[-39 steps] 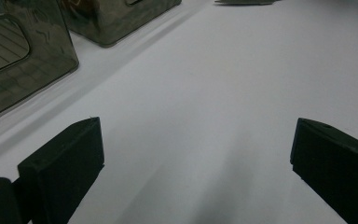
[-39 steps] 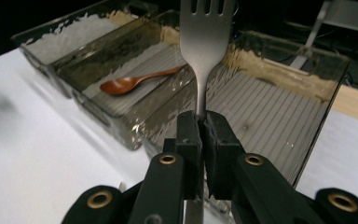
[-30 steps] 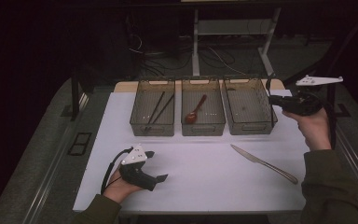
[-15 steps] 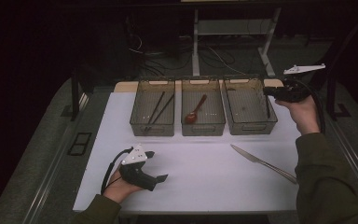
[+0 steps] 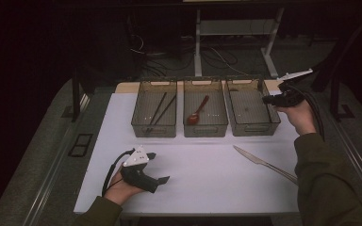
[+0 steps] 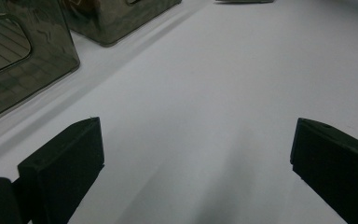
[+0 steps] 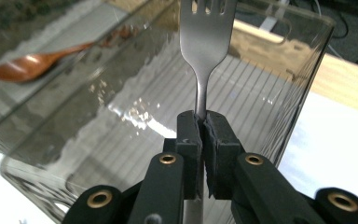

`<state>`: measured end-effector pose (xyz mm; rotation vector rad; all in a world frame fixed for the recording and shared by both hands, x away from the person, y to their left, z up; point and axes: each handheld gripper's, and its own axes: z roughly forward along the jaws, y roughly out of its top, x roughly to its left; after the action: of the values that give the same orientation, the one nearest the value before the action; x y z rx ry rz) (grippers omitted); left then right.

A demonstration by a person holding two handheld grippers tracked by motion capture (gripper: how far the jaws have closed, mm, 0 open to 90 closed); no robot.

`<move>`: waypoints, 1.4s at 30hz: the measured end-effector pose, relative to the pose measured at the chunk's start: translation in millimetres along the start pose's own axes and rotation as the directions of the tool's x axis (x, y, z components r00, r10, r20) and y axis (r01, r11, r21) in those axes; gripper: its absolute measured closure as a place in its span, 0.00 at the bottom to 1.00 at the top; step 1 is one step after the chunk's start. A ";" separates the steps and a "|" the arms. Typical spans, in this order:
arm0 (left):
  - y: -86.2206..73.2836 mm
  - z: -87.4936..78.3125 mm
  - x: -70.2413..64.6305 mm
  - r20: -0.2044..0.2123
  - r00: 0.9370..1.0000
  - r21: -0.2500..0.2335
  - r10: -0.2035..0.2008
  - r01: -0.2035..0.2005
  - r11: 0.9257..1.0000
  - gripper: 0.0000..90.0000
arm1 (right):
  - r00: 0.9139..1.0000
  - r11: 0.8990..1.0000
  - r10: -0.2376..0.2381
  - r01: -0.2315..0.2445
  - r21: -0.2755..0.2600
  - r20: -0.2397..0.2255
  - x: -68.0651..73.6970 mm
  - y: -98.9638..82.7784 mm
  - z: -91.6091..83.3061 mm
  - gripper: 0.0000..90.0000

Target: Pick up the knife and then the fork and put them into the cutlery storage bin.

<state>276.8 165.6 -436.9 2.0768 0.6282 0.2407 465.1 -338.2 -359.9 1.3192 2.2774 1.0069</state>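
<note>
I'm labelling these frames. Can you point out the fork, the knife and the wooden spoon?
fork [image 7: 206, 35]: right gripper view, on its neck below the tines.
knife [image 5: 248, 156]: high view, on its blade.
wooden spoon [image 5: 192, 119]: high view, on its bowl.

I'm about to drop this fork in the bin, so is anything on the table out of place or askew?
Only the knife: it lies loose and slanted on the white mat, outside the three bins. The chopsticks and spoon sit inside theirs. The fork is clamped straight in the right hand-held gripper over the right bin.
</note>
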 end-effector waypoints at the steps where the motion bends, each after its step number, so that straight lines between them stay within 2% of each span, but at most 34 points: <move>1: 0.0 -0.1 0.0 0.000 1.000 0.001 0.001 -0.001 1.000 0.02 | 1.000 1.000 -0.003 0.003 0.011 0.002 -0.3 -0.9 2.3 0.93; 3: -0.2 -0.3 0.1 -0.002 1.000 0.000 0.002 -0.002 1.000 0.02 | 1.000 0.999 -0.005 0.004 0.044 0.003 -1.3 -3.3 8.4 0.93; 8: -0.6 0.0 -0.2 -0.002 1.000 0.003 0.001 -0.001 1.000 0.02 | 1.000 0.997 -0.008 0.008 0.078 0.005 -1.5 -5.0 13.3 0.93; 11: -0.5 -0.1 -0.4 -0.001 1.000 0.008 0.008 -0.008 1.000 0.02 | 1.000 0.994 -0.011 0.011 0.109 0.004 -1.1 -6.6 17.4 0.93; 12: -0.5 -0.1 -0.3 -0.001 1.000 0.008 0.008 -0.008 1.000 0.02 | 1.000 0.989 -0.012 0.012 0.144 0.001 -0.9 -8.0 21.2 0.93; 13: -0.5 0.0 -0.3 -0.001 1.000 0.009 0.008 -0.008 1.000 0.02 | 1.000 0.988 -0.007 0.008 0.153 -0.007 -1.4 -8.8 23.0 0.93; 22: -0.5 -0.4 -0.6 -0.001 1.000 0.009 0.012 -0.012 1.000 0.02 | 1.000 0.982 -0.011 0.014 0.186 -0.020 1.9 -9.3 40.9 0.92; 23: -0.5 -0.4 -0.6 -0.001 1.000 0.009 0.012 -0.012 1.000 0.02 | 1.000 0.982 -0.019 0.023 0.185 -0.023 2.3 -8.8 42.2 0.88; 24: -0.6 -0.6 -0.7 -0.001 1.000 0.009 0.014 -0.014 1.000 0.02 | 1.000 0.985 -0.018 0.020 0.170 -0.018 3.5 -8.1 42.0 0.80; 25: -0.6 -0.6 -0.7 -0.001 1.000 0.009 0.014 -0.014 1.000 0.02 | 1.000 0.985 -0.018 0.020 0.170 -0.018 3.5 -8.1 42.0 0.80; 26: -0.8 -0.7 -0.6 -0.001 1.000 0.010 0.014 -0.014 1.000 0.02 | 0.999 0.989 -0.010 0.015 0.146 -0.032 4.3 -6.5 39.5 0.76; 29: -0.7 -0.9 -0.6 -0.002 1.000 0.010 0.015 -0.015 1.000 0.02 | 0.999 0.993 -0.003 0.007 0.114 -0.035 5.8 -4.9 33.2 0.67; 31: -0.6 -1.2 -0.7 -0.004 1.000 0.011 0.014 -0.014 1.000 0.02 | 0.998 0.997 0.015 -0.011 0.080 -0.057 5.9 -4.4 26.7 0.62; 35: -0.6 -1.4 -1.0 -0.004 1.000 0.009 0.013 -0.013 1.000 0.02 | 0.995 1.000 0.017 -0.015 0.017 -0.103 7.7 -7.0 11.3 0.56; 38: -0.6 -1.6 -0.8 -0.004 1.000 0.011 0.013 -0.013 1.000 0.02 | 0.994 1.000 0.006 -0.006 -0.001 -0.106 10.4 -9.5 4.1 0.54; 42: -0.6 -1.8 -0.9 -0.004 1.000 0.008 0.011 -0.011 1.000 0.02 | 0.990 0.999 -0.022 0.015 -0.052 -0.139 19.1 -15.0 -12.9 0.49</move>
<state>275.1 166.7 -436.3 2.0888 0.6218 0.2494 438.3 -332.1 -360.2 1.2406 2.3434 1.1771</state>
